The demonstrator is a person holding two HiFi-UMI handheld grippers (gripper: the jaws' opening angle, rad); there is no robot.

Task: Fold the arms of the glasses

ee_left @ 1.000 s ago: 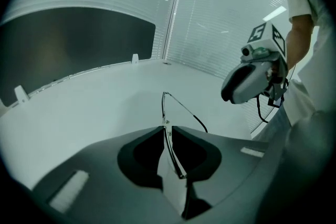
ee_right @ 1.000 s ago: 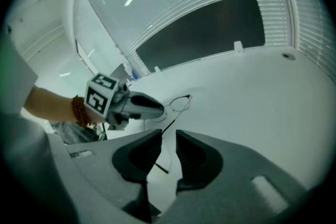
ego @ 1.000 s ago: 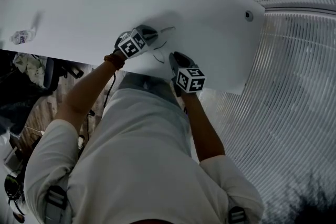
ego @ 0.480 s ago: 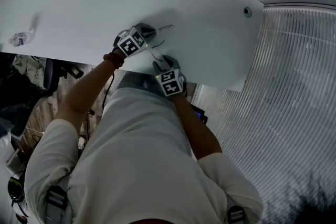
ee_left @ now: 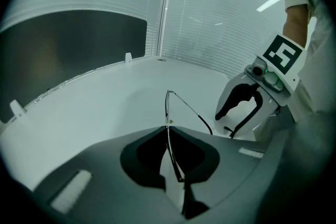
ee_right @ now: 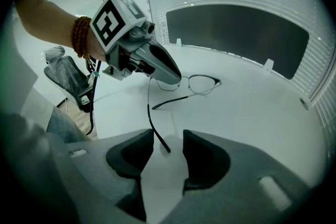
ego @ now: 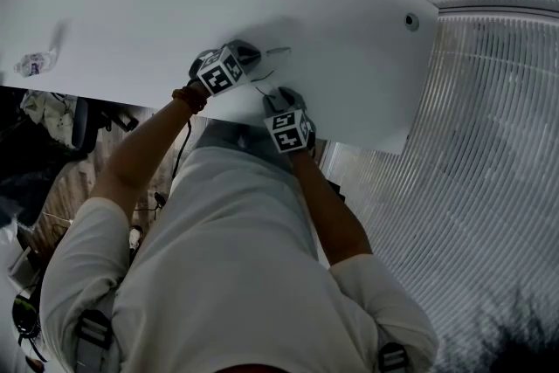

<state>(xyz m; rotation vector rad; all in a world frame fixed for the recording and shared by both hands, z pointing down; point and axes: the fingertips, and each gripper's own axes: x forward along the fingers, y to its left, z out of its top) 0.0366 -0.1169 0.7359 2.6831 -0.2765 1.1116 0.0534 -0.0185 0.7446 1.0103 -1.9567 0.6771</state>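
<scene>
The glasses (ee_right: 203, 84) are set on the white tabletop (ego: 349, 22) and are clamped at a frame corner by the left gripper (ee_left: 168, 128), whose jaws have just been closing onto the thin rim. The right gripper (ee_right: 168, 139) is released: its jaws, just closed a little from wide, are held apart with the tip of the free arm (ee_right: 148, 99) between them, untouched. Folding this arm is judged to be the step in hand. The frame should be kept pinned, and the arm swept toward the lenses about its hinge, without being squeezed hard, since thin wire is probably bent easily.
</scene>
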